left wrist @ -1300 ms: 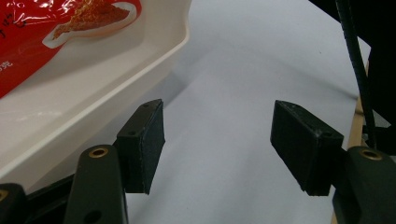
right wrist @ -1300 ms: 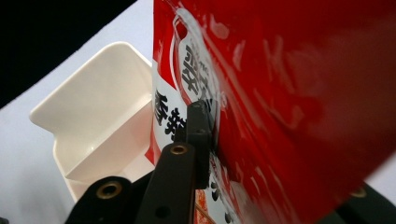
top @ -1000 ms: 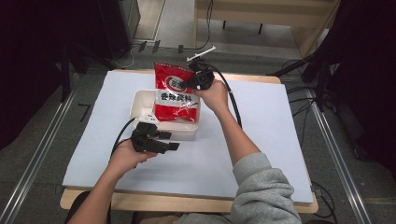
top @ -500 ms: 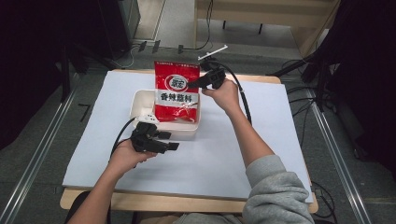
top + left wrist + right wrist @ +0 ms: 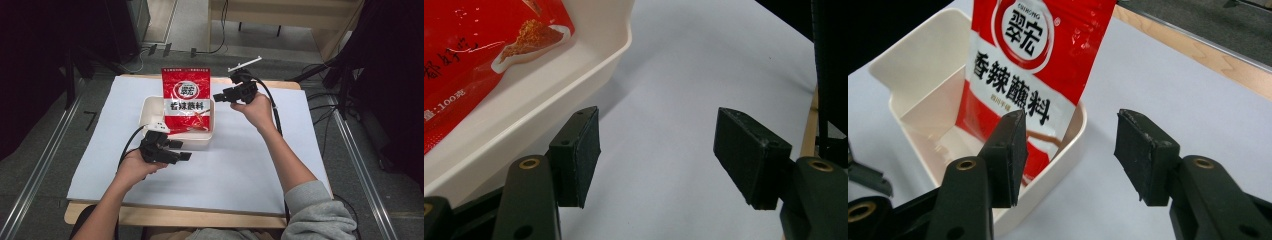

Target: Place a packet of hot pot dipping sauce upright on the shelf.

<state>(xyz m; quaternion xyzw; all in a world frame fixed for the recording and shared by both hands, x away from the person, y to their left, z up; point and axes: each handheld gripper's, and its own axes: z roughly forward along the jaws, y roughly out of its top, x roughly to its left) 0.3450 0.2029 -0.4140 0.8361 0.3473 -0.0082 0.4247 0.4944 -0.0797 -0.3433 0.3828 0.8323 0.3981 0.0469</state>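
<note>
Since a moment before, our right tongs [image 5: 223, 96] had let go of the red bag [image 5: 186, 100] and pulled back to the right, and the bag had tipped up from leaning to standing tall in the white tub [image 5: 150, 111].

Our right tongs were open with nothing in them. They hung in the air just beside the bag's right edge, not touching it. The bag lay to the left of them, and its long side ran up and down, with the top edge high above the tub rim. In the right gripper view the bag [image 5: 1035, 65] stood past the left jaw of the right tongs [image 5: 1068, 152], so we judged a small move to the left would bring the jaws back around it.

Our left tongs [image 5: 178, 152] were open and empty too. They rested low on the white table [image 5: 250, 160], at the near side of the tub [image 5: 574, 75]. The right hand was nearer the bag's top; the left was nearer its bottom.

The bag was shiny red with a round white badge, big dark letters on a white band, and a picture of brown powder [image 5: 531, 42] lower down. Its bottom end sat inside the tub.
</note>
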